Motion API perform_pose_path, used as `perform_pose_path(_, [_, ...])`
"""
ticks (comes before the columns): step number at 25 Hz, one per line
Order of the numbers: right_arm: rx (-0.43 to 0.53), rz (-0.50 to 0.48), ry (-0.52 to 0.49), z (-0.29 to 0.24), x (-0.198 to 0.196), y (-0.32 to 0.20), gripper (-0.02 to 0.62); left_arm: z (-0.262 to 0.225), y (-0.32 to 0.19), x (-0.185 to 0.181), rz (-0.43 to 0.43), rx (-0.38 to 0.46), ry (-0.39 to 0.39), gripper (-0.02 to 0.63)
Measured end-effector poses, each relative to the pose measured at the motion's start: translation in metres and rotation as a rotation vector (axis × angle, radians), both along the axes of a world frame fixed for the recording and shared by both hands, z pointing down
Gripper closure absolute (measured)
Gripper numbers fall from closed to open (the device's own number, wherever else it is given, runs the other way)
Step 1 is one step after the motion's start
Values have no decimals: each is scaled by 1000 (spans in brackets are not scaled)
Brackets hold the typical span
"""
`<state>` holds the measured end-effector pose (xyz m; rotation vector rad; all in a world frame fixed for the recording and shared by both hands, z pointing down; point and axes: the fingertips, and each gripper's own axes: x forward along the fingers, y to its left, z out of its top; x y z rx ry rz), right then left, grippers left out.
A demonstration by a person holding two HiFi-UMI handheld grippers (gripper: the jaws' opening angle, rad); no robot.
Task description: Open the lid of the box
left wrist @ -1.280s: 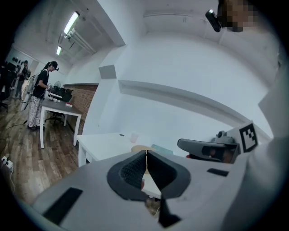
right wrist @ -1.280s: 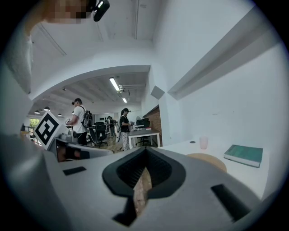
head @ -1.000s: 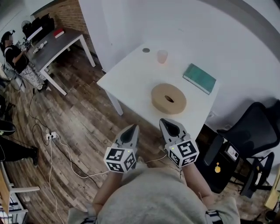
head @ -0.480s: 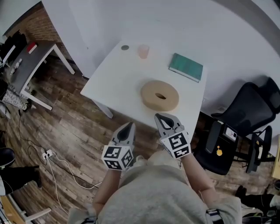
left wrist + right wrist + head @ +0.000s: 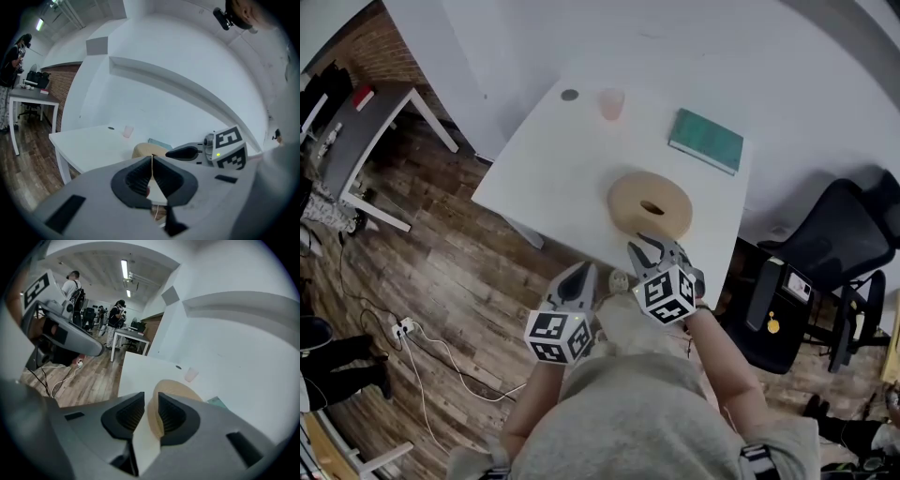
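Head view: we see one round box (image 5: 650,205) on the counter (image 5: 553,178), just ahead of the right claw (image 5: 653,248), evidently lined up to reach its lid. Left gripper view: the left claw (image 5: 152,161) is clenched on nothing, idle. Right gripper view: the jaws are opening, with the box framed beyond them, apparently untouched.

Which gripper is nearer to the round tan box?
Right. The right gripper is at the near edge of the round tan box, its jaws opening with nothing clamped between them. The left gripper, shut, hangs further back, short of the table.
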<state>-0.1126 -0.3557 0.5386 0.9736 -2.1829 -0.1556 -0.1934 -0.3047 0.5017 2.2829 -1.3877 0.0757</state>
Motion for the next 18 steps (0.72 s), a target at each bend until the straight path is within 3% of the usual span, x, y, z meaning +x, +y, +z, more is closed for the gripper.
perform_pose_path(12, [-50,-54,215,50,-13,-49,442,28,-38,-5,25,-60,-36,597])
perform_pose_path(18, [-30,-57,293,63,-17,-59,442,33,-49,-8,26,-73,-34,597])
